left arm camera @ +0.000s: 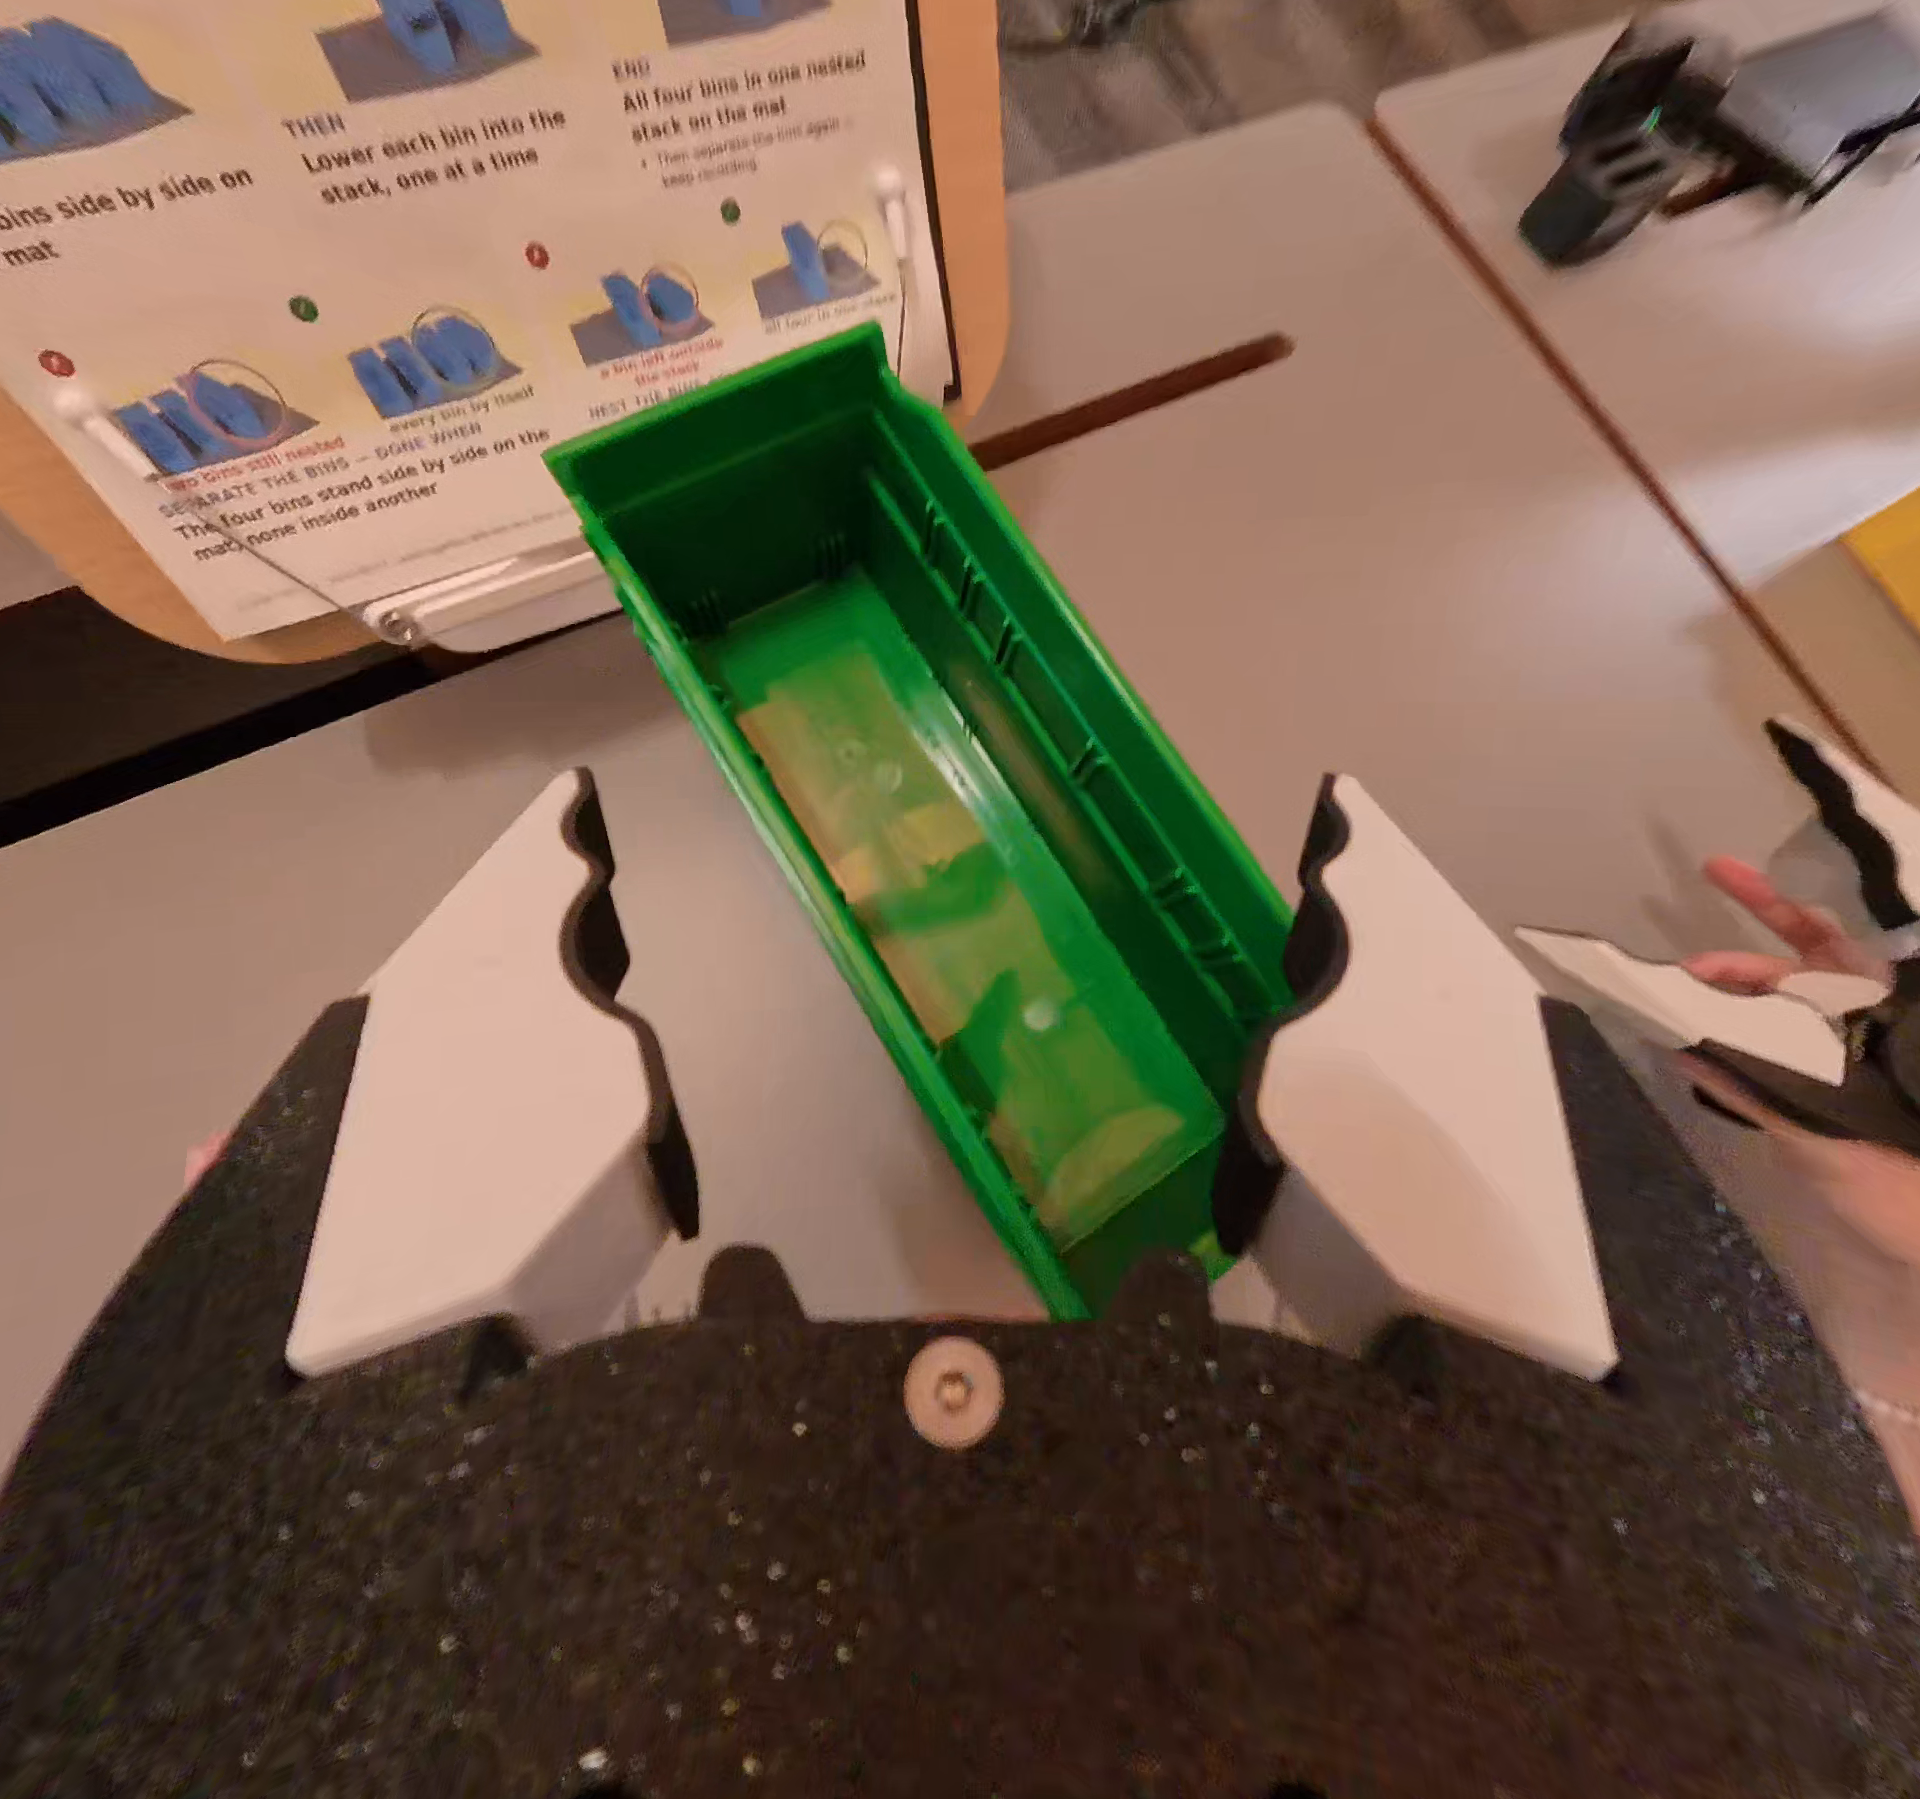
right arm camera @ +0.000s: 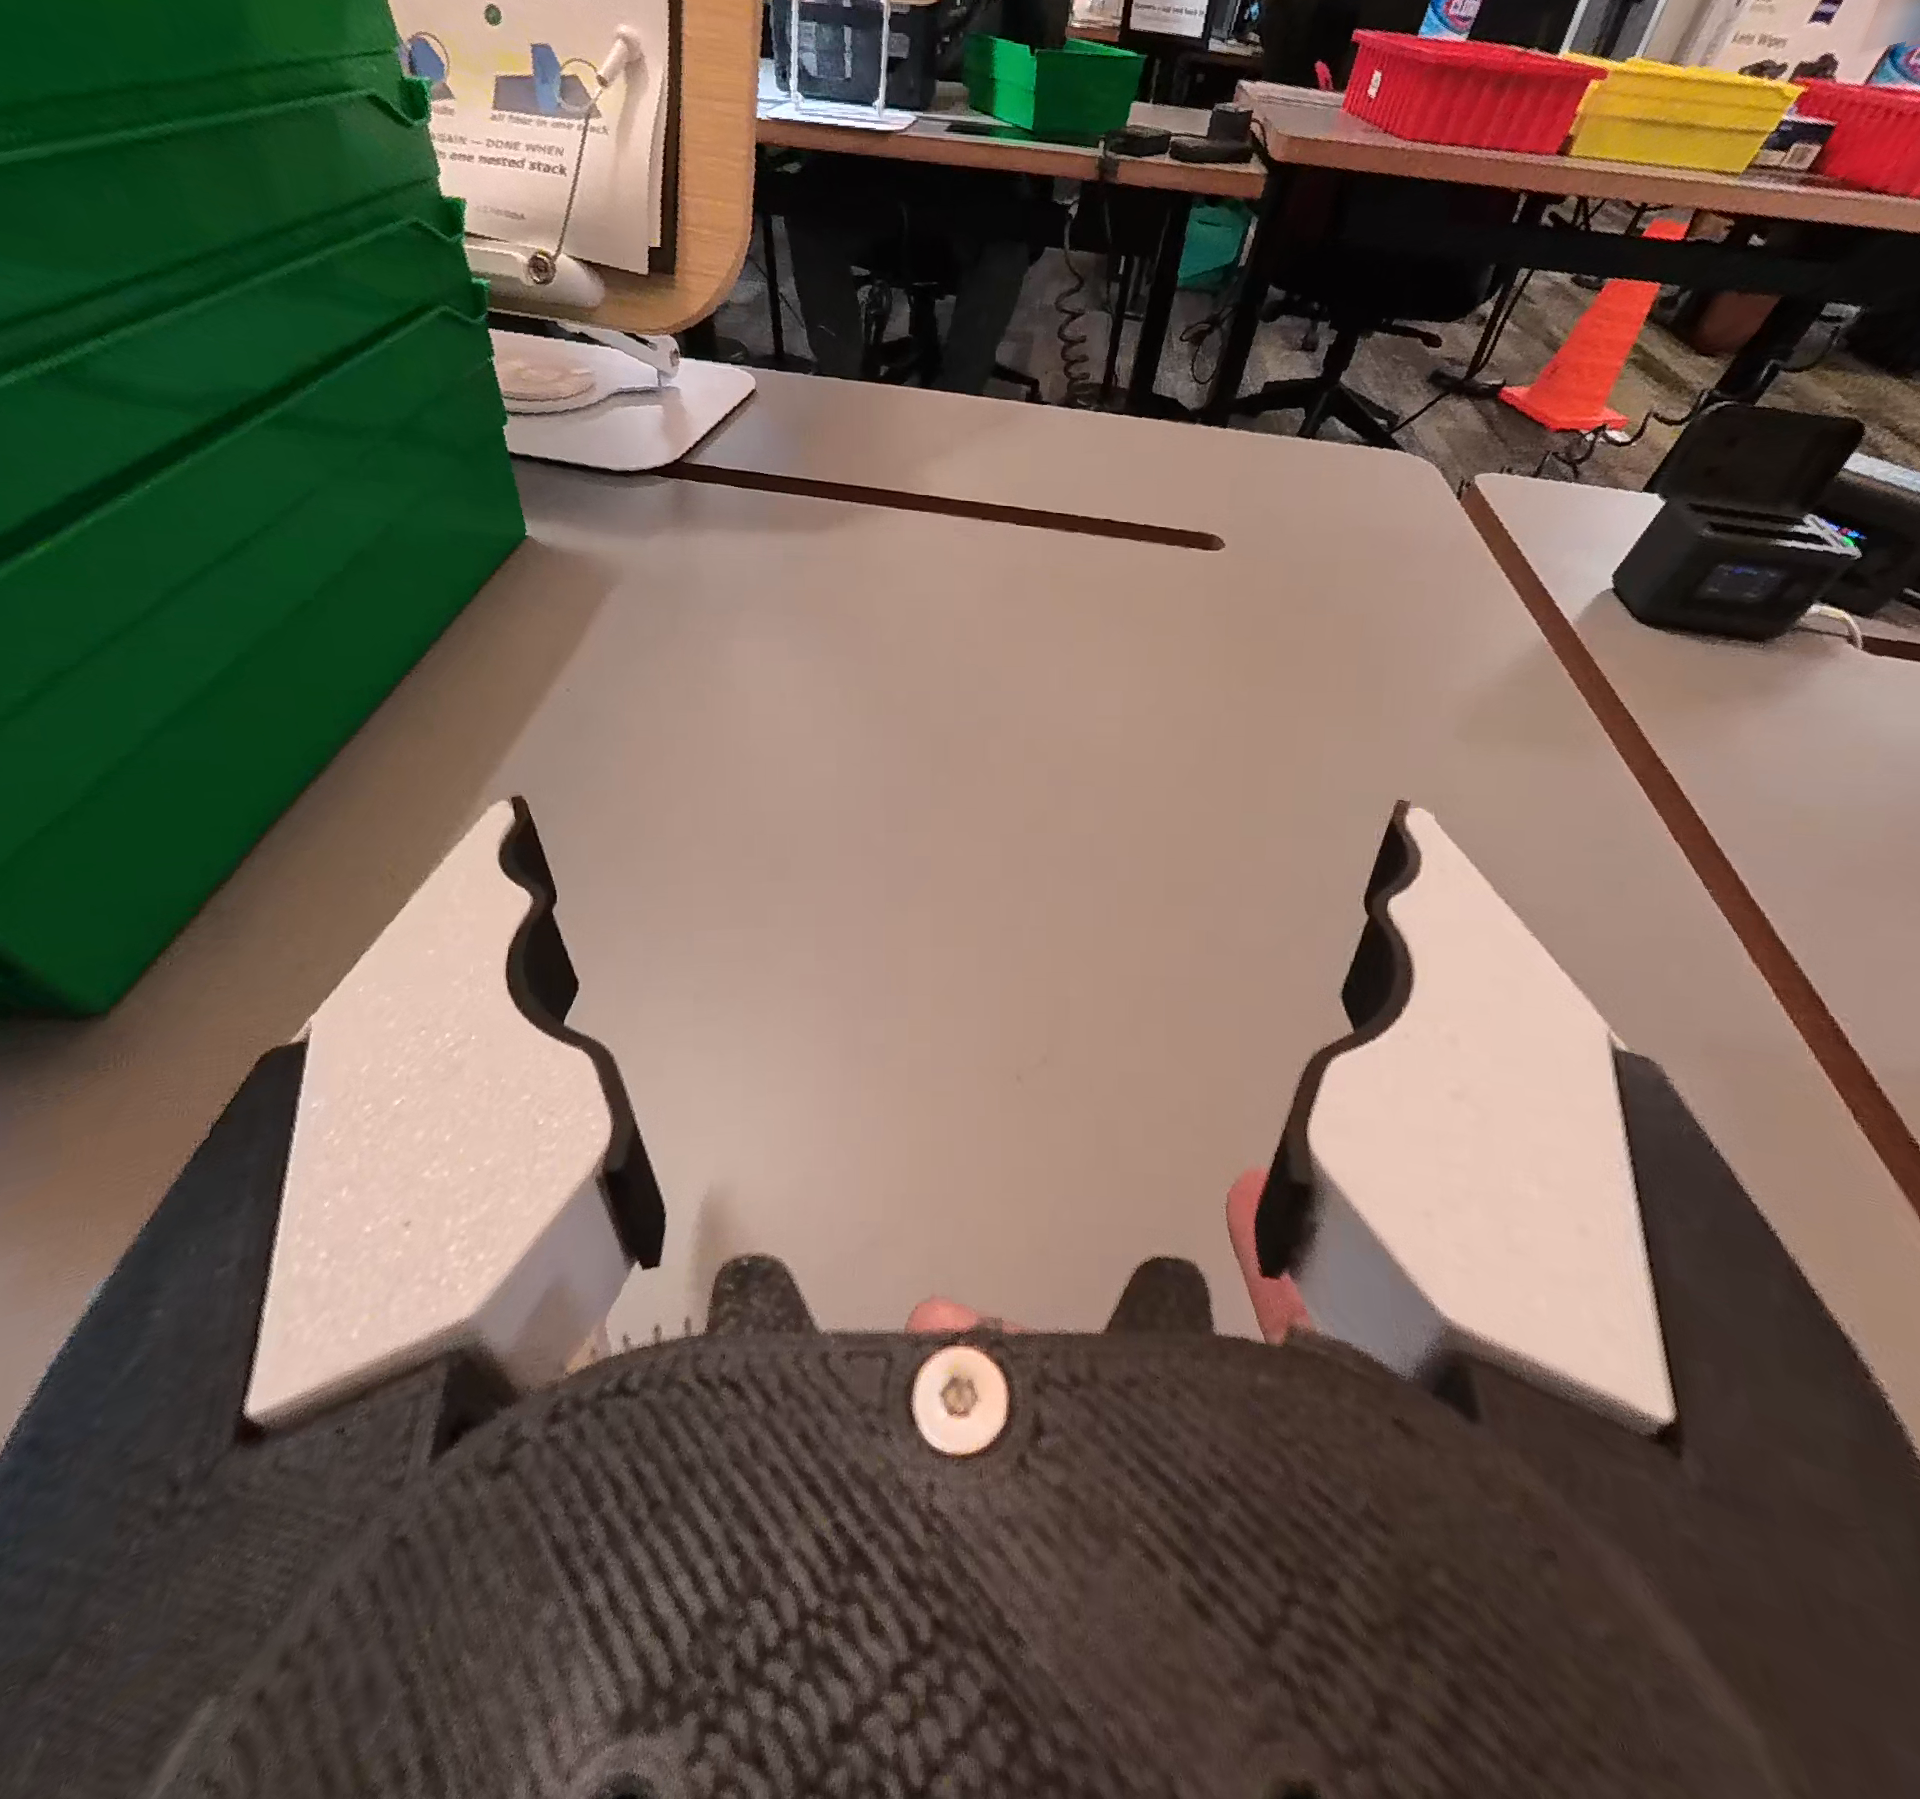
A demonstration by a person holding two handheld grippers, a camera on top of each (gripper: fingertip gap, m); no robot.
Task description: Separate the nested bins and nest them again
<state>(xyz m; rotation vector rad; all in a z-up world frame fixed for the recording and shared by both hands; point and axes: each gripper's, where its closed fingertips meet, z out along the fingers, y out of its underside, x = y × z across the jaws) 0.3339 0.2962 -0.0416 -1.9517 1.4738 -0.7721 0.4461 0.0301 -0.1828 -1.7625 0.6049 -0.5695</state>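
Grey counter [right arm camera: 935,689] fills both views, w/ a dark slot [right arm camera: 945,508] cut across its far part. The green bins [right arm camera: 229,461], still nested in one stack, stand on the counter at far left in your right wrist view, in front of an instruction sheet on a wooden stand [right arm camera: 717,87]. From above, in your left wrist view, the top bin [left arm camera: 904,814] is long and narrow, its glossy floor catching reflections.

Your left hand-held gripper [left arm camera: 956,1001] hangs over the stack, jaws wide apart; the right finger [left arm camera: 1382,1074] sits just beside or against the bin's right wall — can't tell which. The left finger [left arm camera: 488,1074] is clear of the bin, over bare counter.

Your right hand-held gripper [right arm camera: 966,1022] is also spread wide, holding nothing, low over bare counter, right of the stack and apart from it. A small black device [right arm camera: 1735,565] sits on the next table.
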